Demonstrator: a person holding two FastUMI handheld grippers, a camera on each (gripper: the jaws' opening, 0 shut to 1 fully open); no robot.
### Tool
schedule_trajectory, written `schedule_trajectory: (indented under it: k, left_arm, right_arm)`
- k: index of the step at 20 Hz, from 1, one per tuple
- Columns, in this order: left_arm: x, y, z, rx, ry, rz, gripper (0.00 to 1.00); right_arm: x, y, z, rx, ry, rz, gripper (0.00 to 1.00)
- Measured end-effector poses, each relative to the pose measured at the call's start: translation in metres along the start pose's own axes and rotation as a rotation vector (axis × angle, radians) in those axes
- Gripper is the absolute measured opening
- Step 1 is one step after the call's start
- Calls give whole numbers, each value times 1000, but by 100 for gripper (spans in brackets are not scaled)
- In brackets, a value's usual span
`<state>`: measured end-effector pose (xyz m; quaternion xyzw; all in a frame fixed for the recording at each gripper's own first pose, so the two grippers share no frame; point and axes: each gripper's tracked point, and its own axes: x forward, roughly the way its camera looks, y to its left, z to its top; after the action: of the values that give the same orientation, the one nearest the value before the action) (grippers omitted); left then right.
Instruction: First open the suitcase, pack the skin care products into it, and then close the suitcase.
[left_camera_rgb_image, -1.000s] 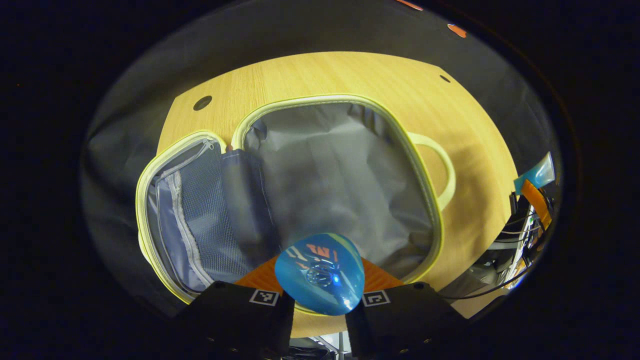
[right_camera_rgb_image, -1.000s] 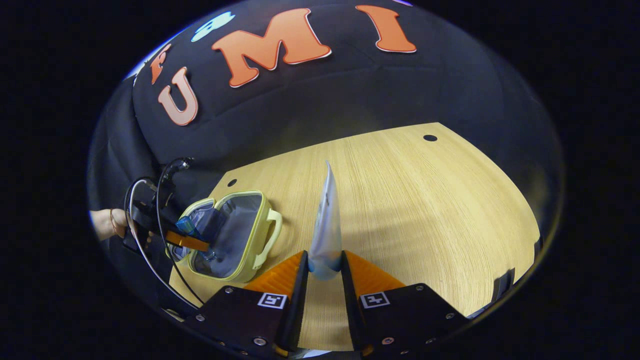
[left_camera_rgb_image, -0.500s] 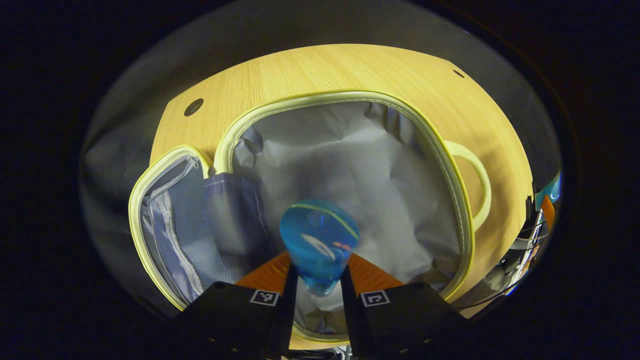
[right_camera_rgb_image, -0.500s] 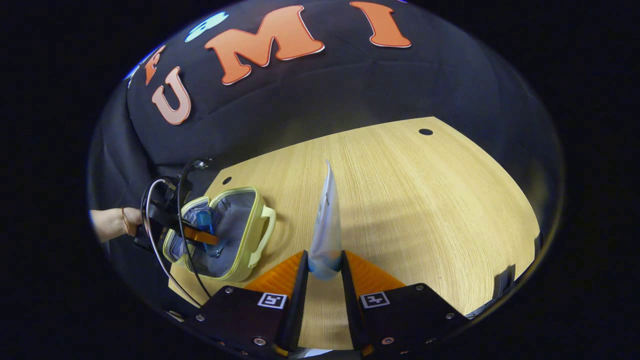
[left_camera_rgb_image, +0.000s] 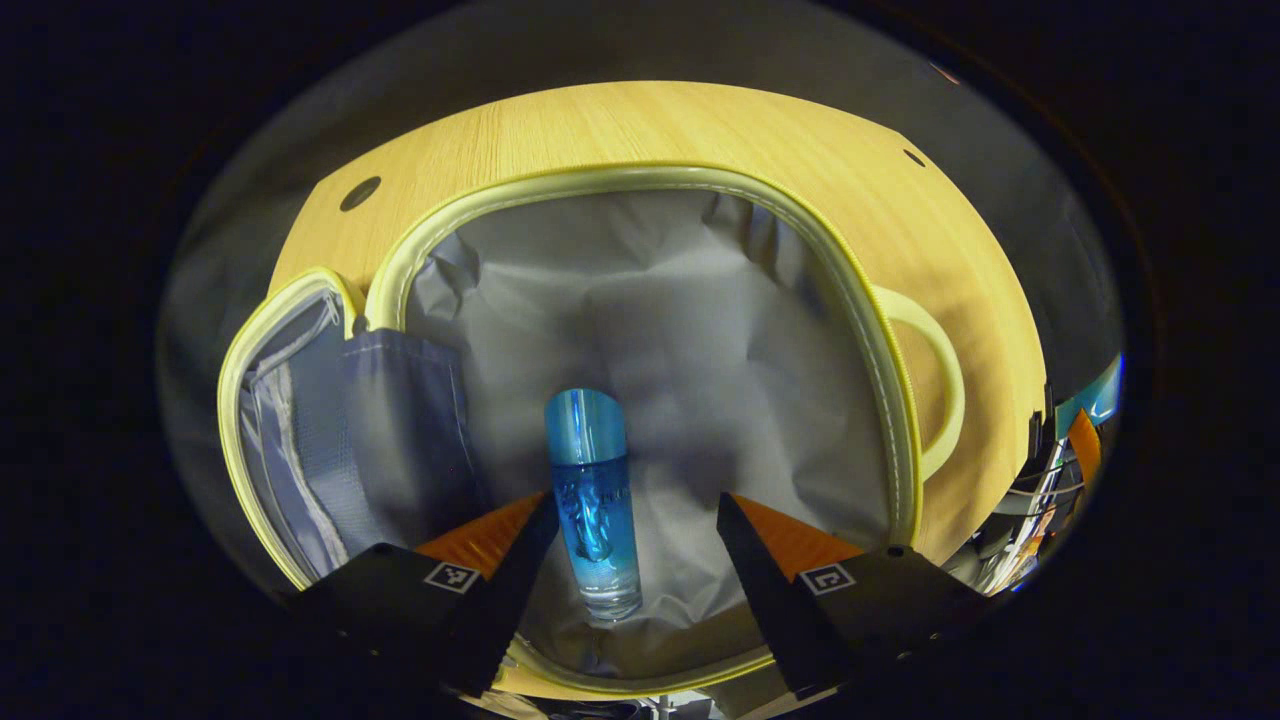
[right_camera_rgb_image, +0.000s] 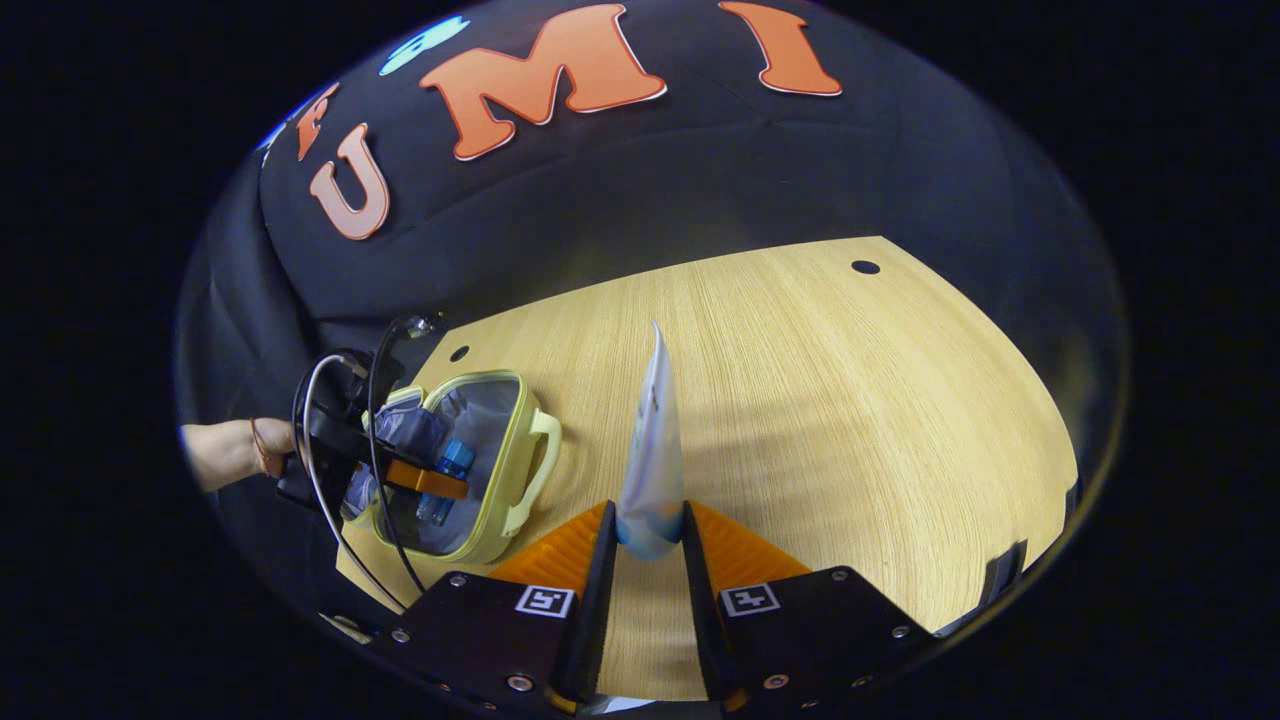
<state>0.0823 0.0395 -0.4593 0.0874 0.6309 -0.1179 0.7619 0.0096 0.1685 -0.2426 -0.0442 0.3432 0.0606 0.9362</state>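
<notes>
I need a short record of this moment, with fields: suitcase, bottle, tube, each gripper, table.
suitcase: open, grey lining, lid folded to one side, on the table
bottle: blue, lying inside the suitcase, between the left fingers, not pinched
tube: white, standing up in the right gripper
left gripper: open, over the suitcase
right gripper: shut on the tube, above the table
table: light wood

Glossy clear blue bottle (left_camera_rgb_image: 592, 490) lies on the suitcase's (left_camera_rgb_image: 640, 181) matt grey cloth; wood-grain table (right_camera_rgb_image: 800, 400).

open suitcase (right_camera_rgb_image: 520, 455) on wooden table (right_camera_rgb_image: 800, 400)
</notes>
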Motion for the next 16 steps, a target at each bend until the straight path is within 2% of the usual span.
schedule_trajectory:
  k: [2, 8, 10, 11, 12, 15, 16]
  left_arm:
    - [-18, -5, 0, 11, -30, -8, 99]
    - [-97, -12, -25, -60, -158, -145, 98]
    - [-123, 6, -51, -79, -198, -185, 98]
    - [-134, 20, -67, -94, -216, -202, 98]
    - [-140, 34, -81, -111, -228, -209, 98]
    - [-168, 77, -123, -149, -246, -210, 98]
    - [-172, 94, -134, -159, -258, -196, 98]
  right_arm:
    - [-2, 5, 7, -14, 1, 8, 39]
    - [-11, 58, 46, -78, 18, 76, 39]
    - [-9, 97, 55, -109, 42, 122, 39]
    - [-7, 126, 54, -114, 63, 155, 34]
    - [-5, 144, 53, -119, 80, 175, 39]
    - [12, 191, 36, -147, 173, 226, 39]
    - [22, 201, 26, -155, 214, 241, 34]
